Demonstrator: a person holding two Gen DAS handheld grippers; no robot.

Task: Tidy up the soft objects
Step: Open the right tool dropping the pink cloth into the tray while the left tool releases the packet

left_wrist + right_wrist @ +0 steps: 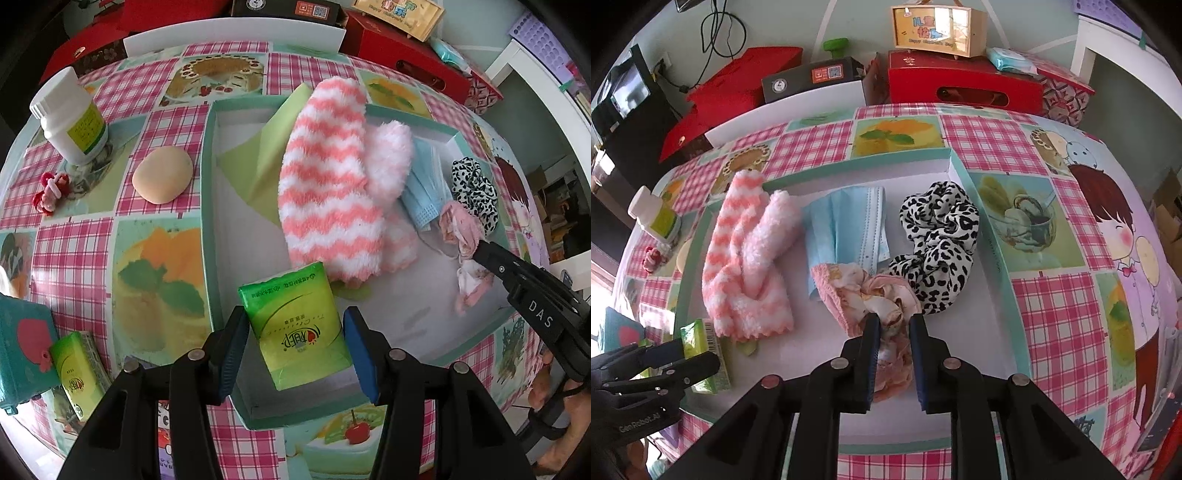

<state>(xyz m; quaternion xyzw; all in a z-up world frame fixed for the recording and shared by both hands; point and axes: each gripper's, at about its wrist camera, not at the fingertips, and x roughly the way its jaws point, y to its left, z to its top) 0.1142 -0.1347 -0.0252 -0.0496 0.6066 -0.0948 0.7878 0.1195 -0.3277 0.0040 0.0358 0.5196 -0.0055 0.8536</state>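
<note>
Tools [295,350] [892,332] — left wide around tissue pack [295,332], right clamped on pink cloth [864,291].

The counter [74,251] wears a pink-checked cloth printed with desserts. A shallow teal-rimmed box [205,206] sits on it at the centre. To the left of the box lie a peach oval puff [162,174], a white bottle [72,118] farther back, and a small red hair tie [50,192]. Near the left edge rest a green tissue pack [79,373] and a teal case [22,350].
</note>
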